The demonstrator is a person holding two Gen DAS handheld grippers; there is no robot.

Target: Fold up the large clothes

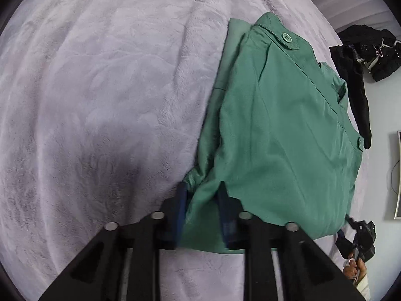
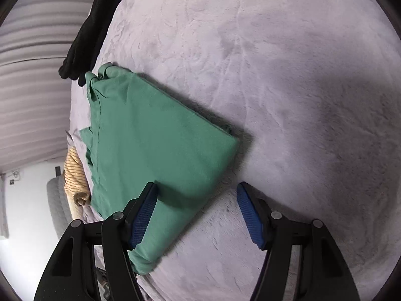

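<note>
Mostly folded: green garment (image 1: 280,130) compact at three o'clock on lilac blanket (image 1: 100,100), left gripper (image 1: 203,195) pinching its hem, right gripper (image 2: 198,205) agape, empty, one fold perhaps left.

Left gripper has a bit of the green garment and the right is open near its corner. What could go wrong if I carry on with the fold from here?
1. The left gripper holds only a small bunch at the green garment edge; a pull may slip it out or undo the layers.
2. The right gripper stands open, one finger over the cloth; closing may catch the fuzzy blanket too.
3. A black garment lies close and could get dragged.
</note>
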